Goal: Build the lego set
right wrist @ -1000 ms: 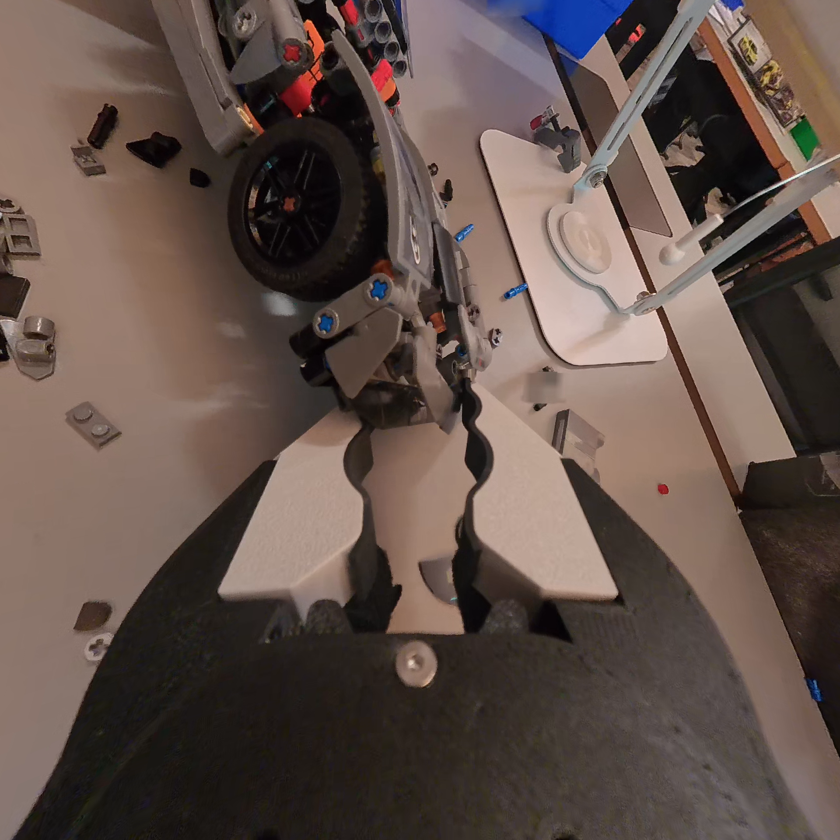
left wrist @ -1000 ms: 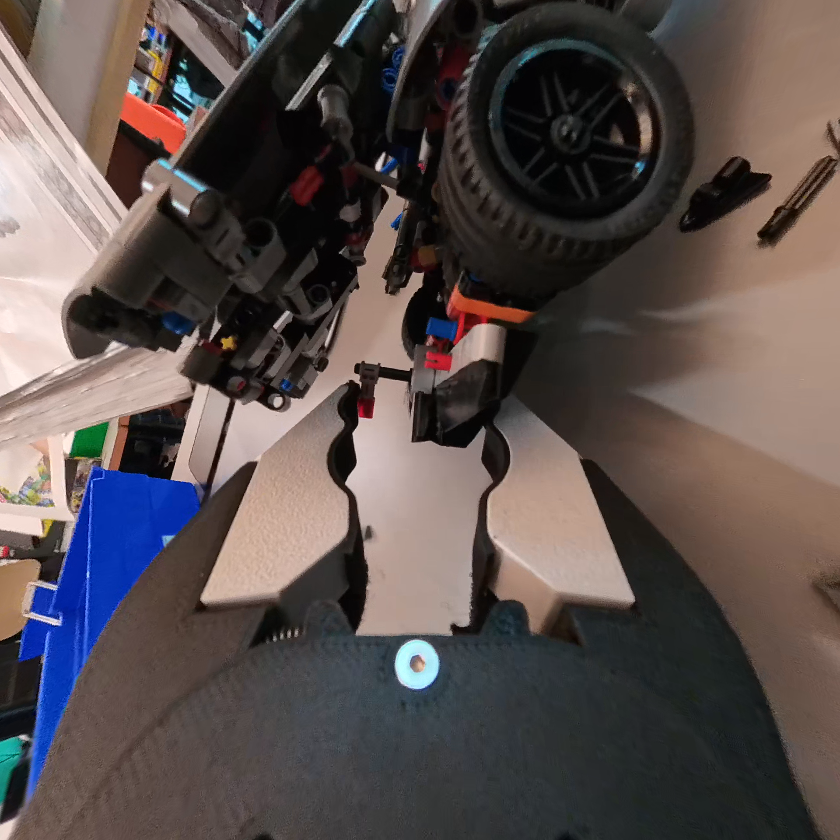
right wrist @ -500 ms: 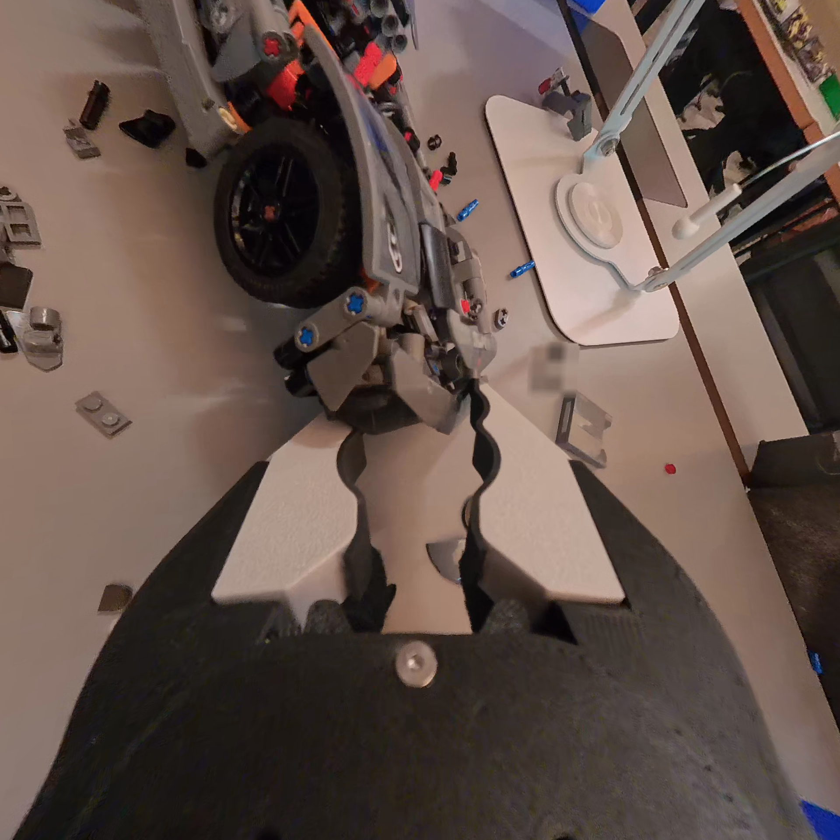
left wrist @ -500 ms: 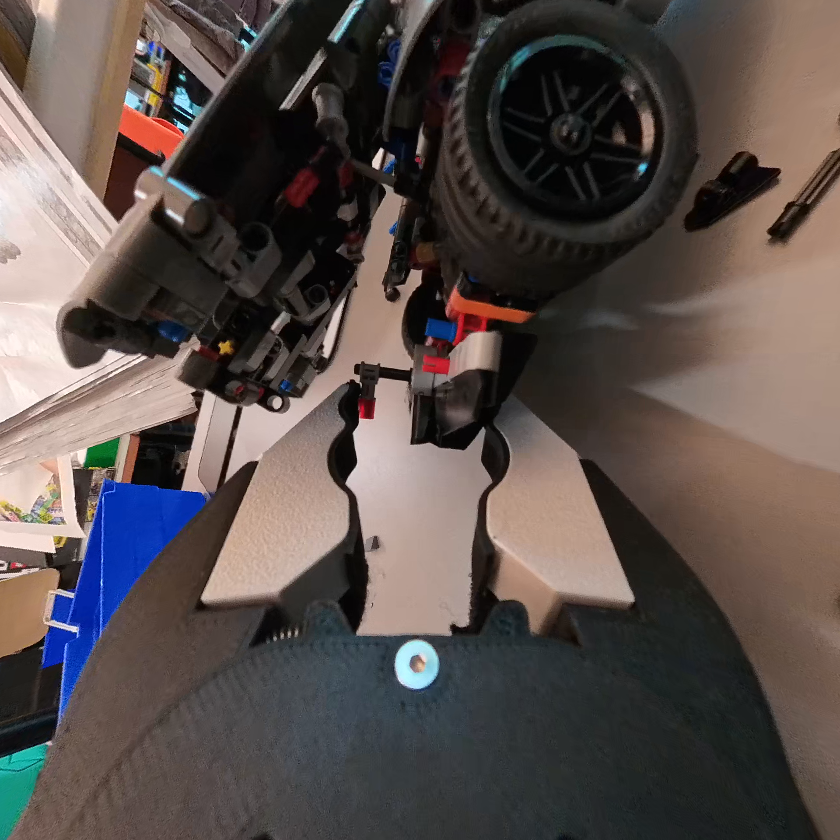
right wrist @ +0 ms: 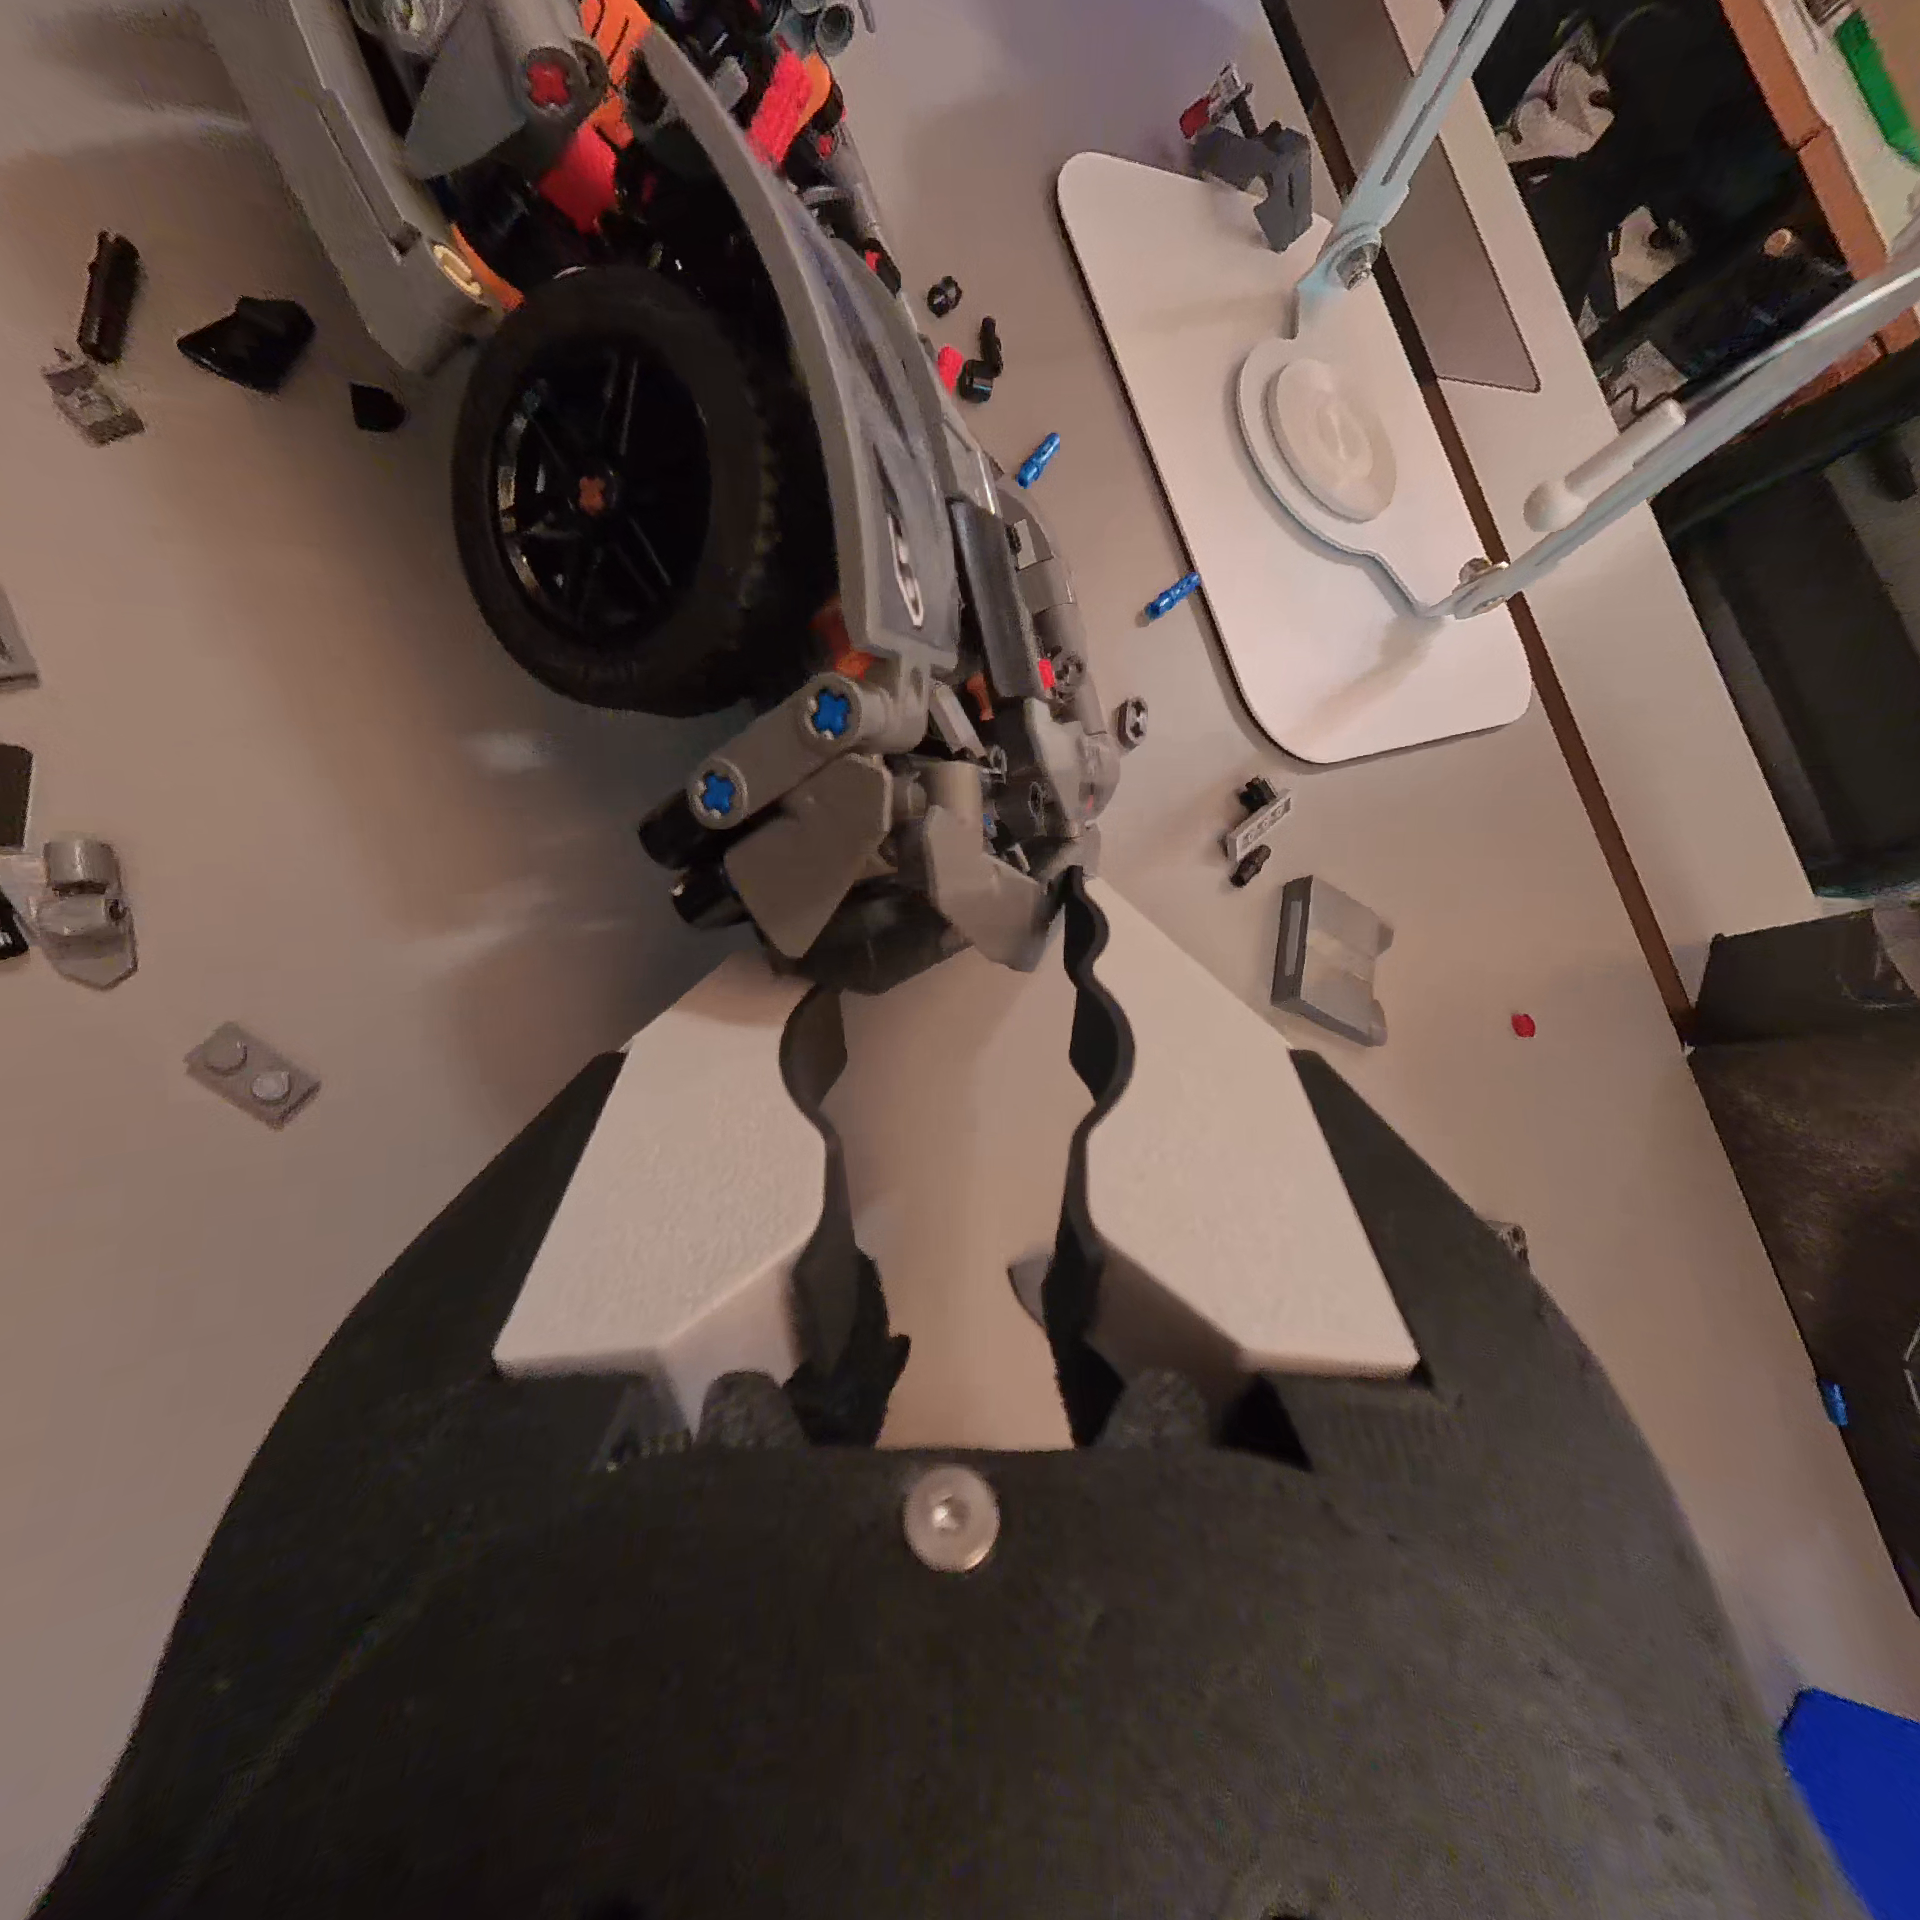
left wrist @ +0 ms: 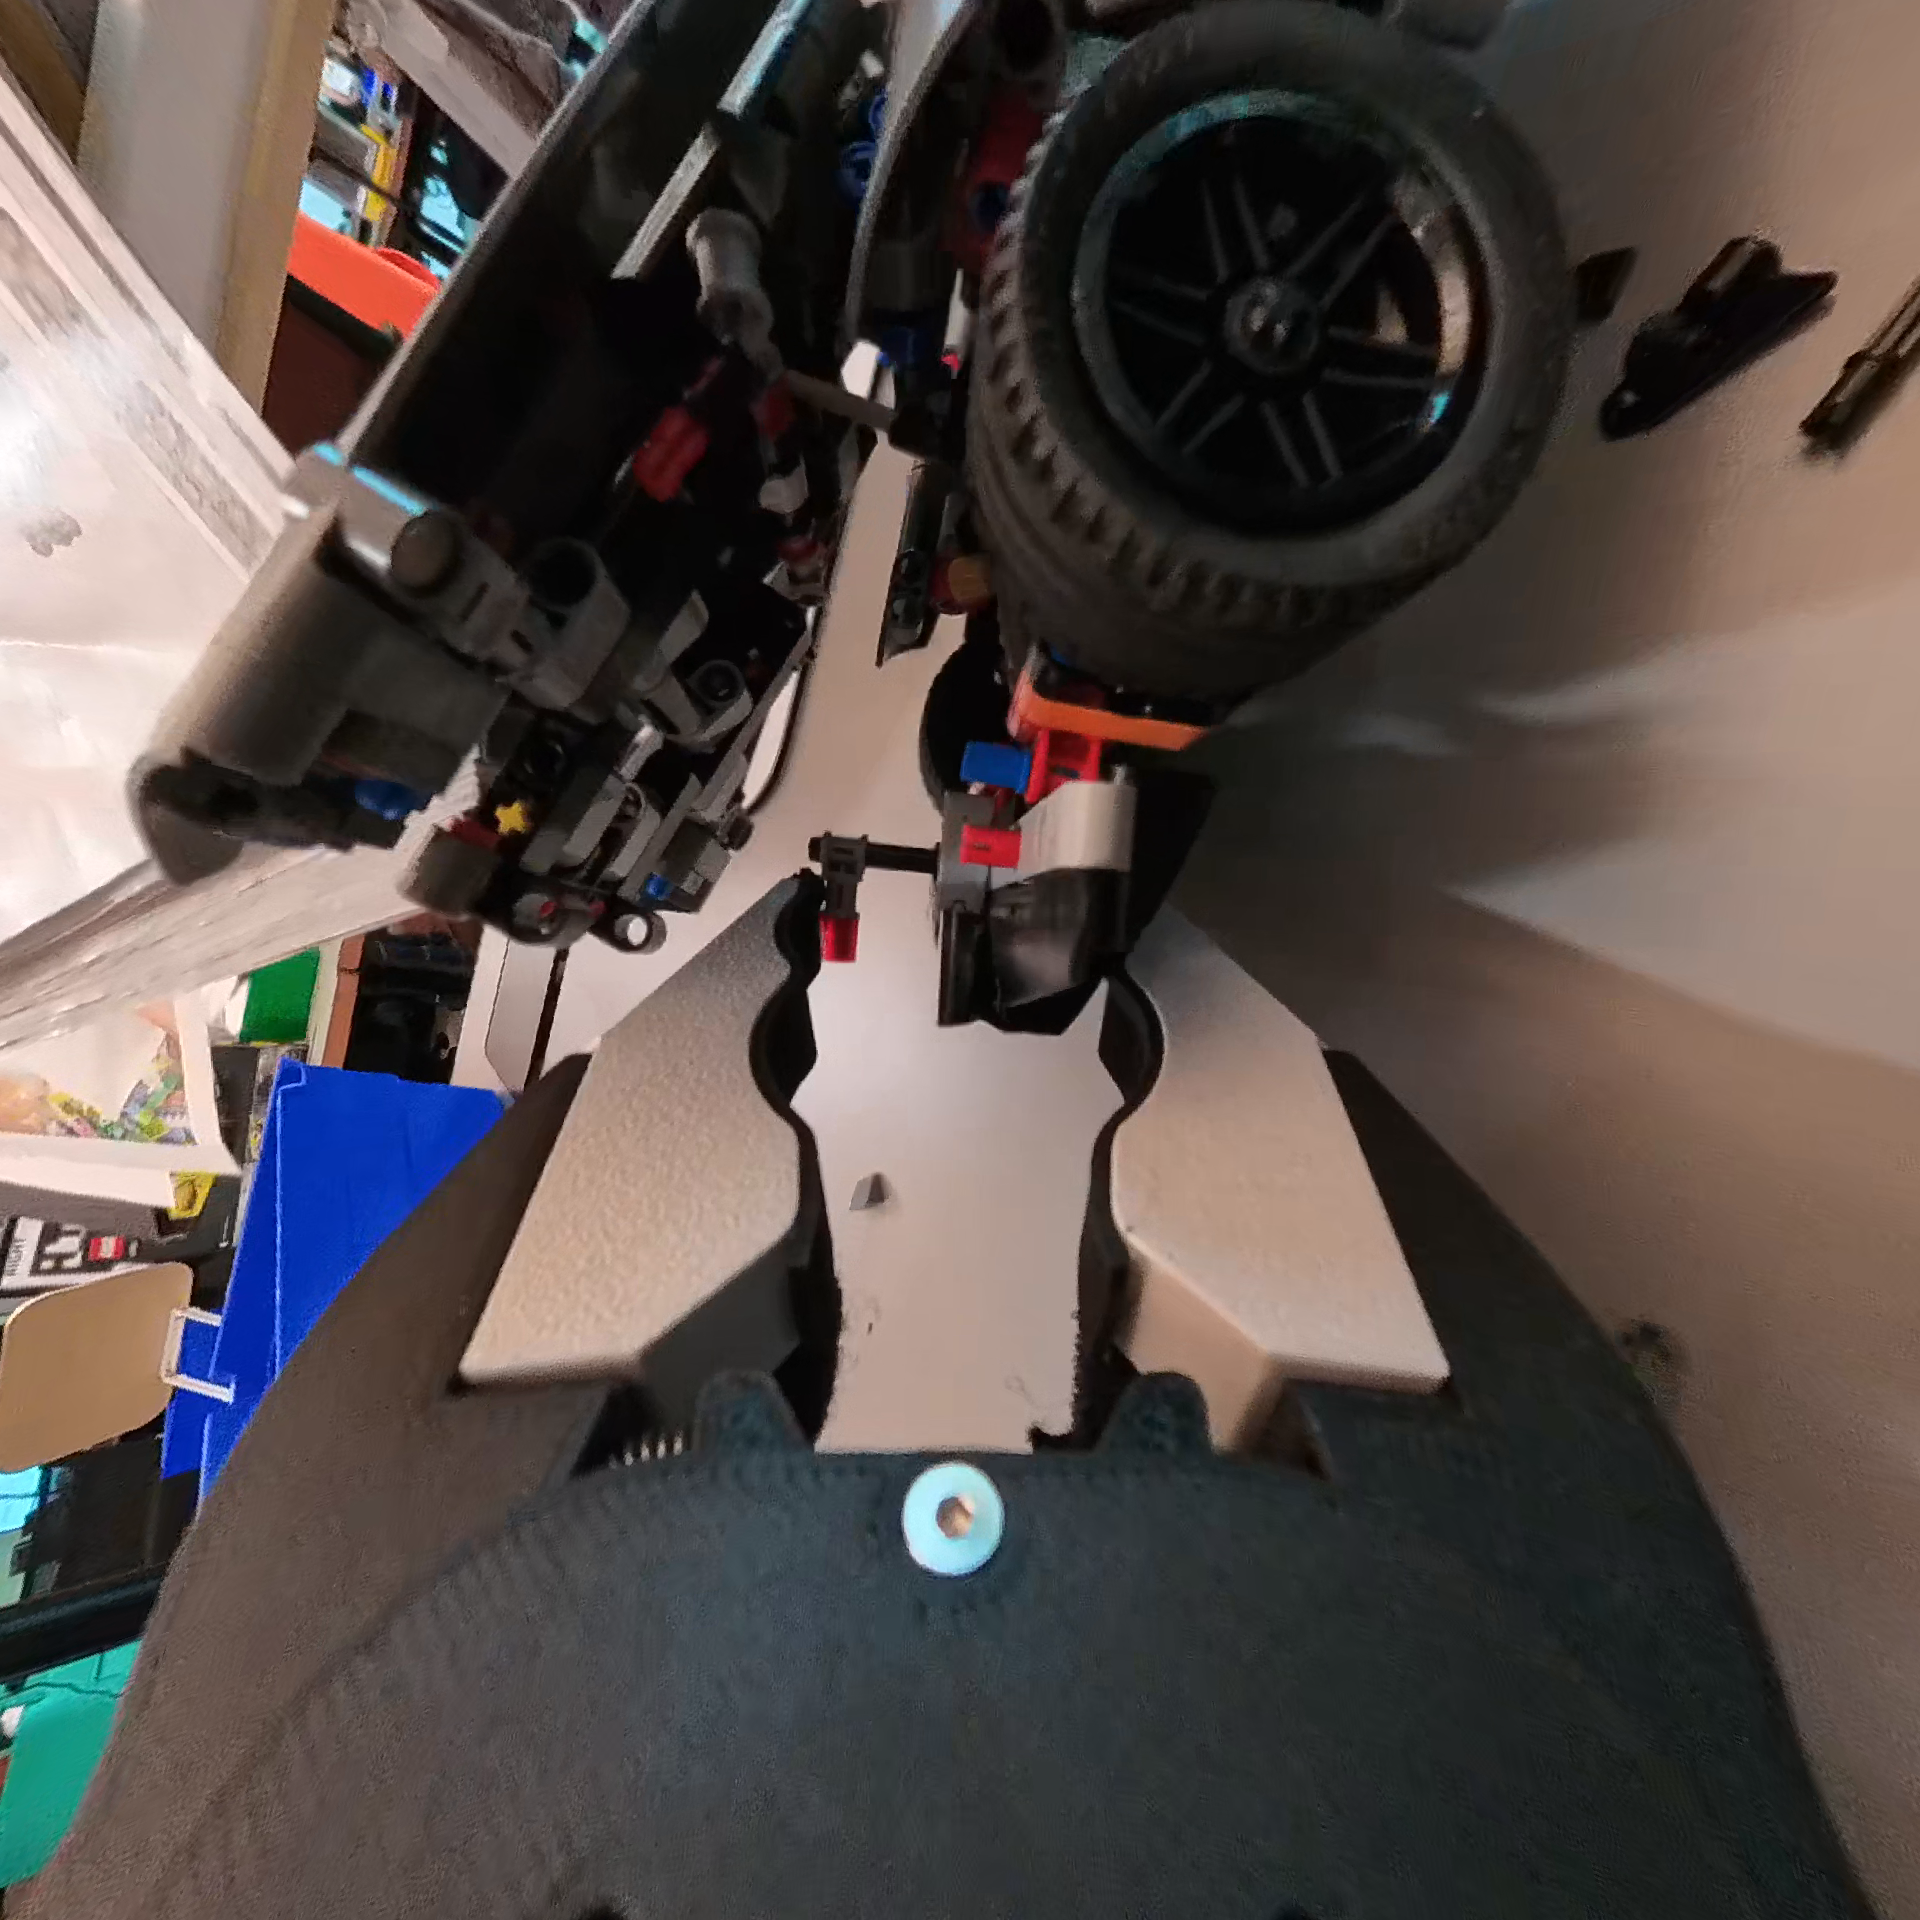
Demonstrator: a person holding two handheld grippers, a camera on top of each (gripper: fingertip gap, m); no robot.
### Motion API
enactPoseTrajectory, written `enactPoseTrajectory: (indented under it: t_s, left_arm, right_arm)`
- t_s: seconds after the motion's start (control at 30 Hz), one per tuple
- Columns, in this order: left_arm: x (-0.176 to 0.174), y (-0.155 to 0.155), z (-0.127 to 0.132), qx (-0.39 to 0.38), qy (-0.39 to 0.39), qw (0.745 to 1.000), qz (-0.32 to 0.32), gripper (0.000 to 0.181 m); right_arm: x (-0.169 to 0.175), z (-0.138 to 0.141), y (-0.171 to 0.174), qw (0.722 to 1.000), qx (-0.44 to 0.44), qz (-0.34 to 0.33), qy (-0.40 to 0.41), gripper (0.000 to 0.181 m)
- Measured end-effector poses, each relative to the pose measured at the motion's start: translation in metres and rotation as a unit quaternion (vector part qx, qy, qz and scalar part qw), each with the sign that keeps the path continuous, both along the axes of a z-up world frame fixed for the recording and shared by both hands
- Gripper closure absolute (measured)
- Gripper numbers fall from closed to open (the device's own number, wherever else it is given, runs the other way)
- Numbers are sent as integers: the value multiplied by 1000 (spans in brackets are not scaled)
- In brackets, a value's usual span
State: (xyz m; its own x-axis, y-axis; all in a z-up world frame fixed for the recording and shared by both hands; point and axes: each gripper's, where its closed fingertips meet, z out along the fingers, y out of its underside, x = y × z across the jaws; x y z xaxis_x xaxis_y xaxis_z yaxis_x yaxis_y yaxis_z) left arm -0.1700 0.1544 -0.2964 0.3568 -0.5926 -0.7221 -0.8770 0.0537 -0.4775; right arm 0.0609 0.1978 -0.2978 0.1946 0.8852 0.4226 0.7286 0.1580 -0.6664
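Both tools gripping the lego car (left wrist: 1039, 468): left tool (left wrist: 961, 935) clamping its black end, right tool (right wrist: 935, 935) pinching the grey nose, both angled in low over the bench (right wrist: 312, 831).

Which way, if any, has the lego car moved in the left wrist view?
Yes. The lego car, judged by its wheel, has shifted down and left, away from the black wedge piece lying on the table.

Loose pieces (right wrist: 252, 1073) crowd the table (right wrist: 343, 1299) around the car (right wrist: 831, 582); nearer tabletop lies free.
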Motion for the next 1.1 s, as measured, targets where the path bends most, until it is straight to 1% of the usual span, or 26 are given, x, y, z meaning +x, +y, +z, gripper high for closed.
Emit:
enactPoseTrajectory:
  t_s: [0.3,0.67,0.83,0.9,1.1]
  left_arm:
    - [-26,-7,-1,10,26,999,24,132]
    - [-76,-22,-1,15,25,996,79,131]
    - [-85,-28,0,25,35,995,94,131]
    - [-84,-29,0,34,49,994,95,132]
    - [-77,-29,1,52,87,989,110,134]
  right_arm:
    - [-27,0,-2,1000,0,12,-17,144]
    - [-80,1,-4,999,11,40,-34,146]
    - [-92,2,7,998,34,47,-36,149]
    - [-93,2,15,997,49,46,-37,150]
    - [-92,0,43,997,51,34,-41,153]
